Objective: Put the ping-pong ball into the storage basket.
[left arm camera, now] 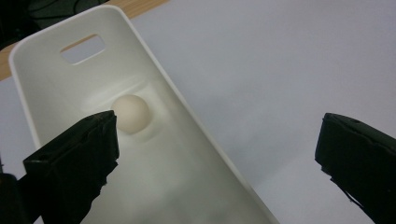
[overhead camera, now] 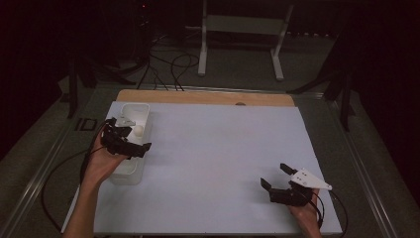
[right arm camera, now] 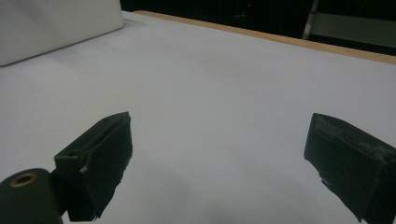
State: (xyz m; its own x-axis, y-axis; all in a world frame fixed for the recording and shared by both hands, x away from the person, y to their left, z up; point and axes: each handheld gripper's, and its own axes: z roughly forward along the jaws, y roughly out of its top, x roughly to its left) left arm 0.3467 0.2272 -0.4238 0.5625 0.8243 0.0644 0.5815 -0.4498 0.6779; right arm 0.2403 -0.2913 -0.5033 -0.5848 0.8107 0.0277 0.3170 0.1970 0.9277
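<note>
Left gripper (overhead camera: 130,137) is up over the white tray (overhead camera: 144,110) at the far left of the table (overhead camera: 218,148), and its jaws are spread wide, nothing between them. One jaw sits above the inside of the tray, the other hangs out past the tray's right wall, over the bare white tabletop. And there's the ball (overhead camera: 139,130), a small pale cream one, lying on the tray floor toward the far end, right by the right-hand wall. In the left gripper view the ball (left arm camera: 131,114) sits just beyond the tip of the jaw on the left; whether that jaw touches it, I cannot tell, as the tip overlaps the ball's edge. The tray (left arm camera: 56,88) runs long and narrow away from the camera, with a slot handle cut into its far end wall.

Over to the near right now: the right gripper (overhead camera: 276,176) rests low by the near edge of the table, well apart from the tray, the person's hand (overhead camera: 306,210) wrapped behind it. Jaws wide apart here too, gripping nothing. From the right gripper view it's plain white tabletop (right arm camera: 224,93) between the jaws, with a corner of the tray (right arm camera: 56,23) at the upper left and the table's wooden far edge (right arm camera: 327,44) running across the top.
</note>
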